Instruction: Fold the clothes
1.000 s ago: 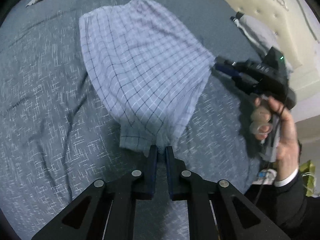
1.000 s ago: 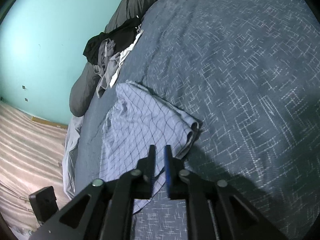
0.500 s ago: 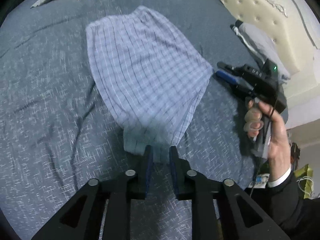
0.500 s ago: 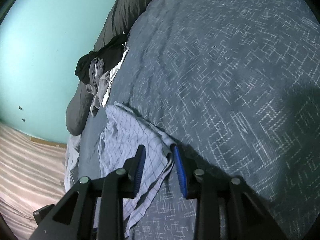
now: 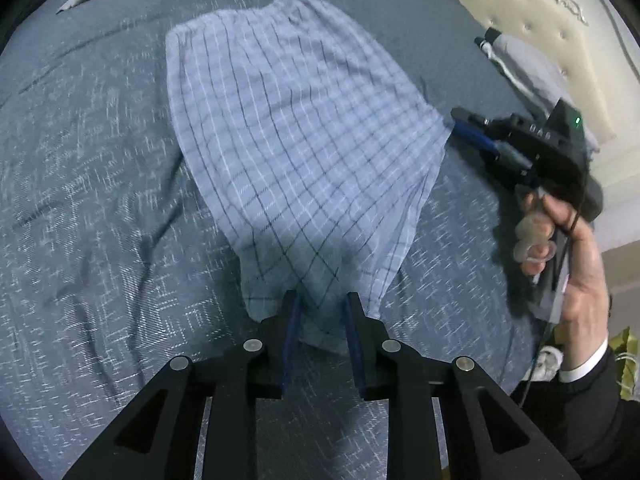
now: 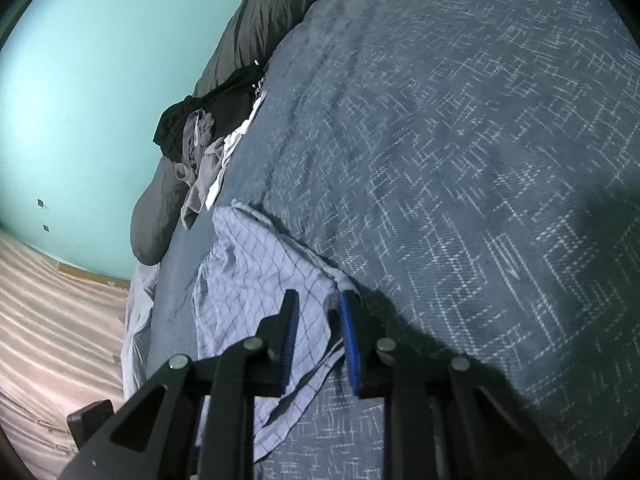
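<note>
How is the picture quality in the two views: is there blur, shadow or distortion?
Left wrist view: fisheye bending, dark corners; the checked cloth is slightly smeared, with a shadow near the left gripper. Right wrist view: the bedspread pattern is streaked; a dark shadow lies beside the right gripper.

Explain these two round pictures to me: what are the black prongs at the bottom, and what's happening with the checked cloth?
There is no robot. A person carries a hand-held gripper in each hand, each with a fisheye camera looking along its two fingers; the prongs are those fingers. The left wrist view looks past the left hand-held gripper and also shows the person's right hand with the other tool. The right wrist view looks past the right hand-held gripper. A checked cloth lies spread on the bed, with a clothes pile further off. Nothing is clamped: the left jaws have just been opening and the right closing, each with a cloth edge between them.
</note>
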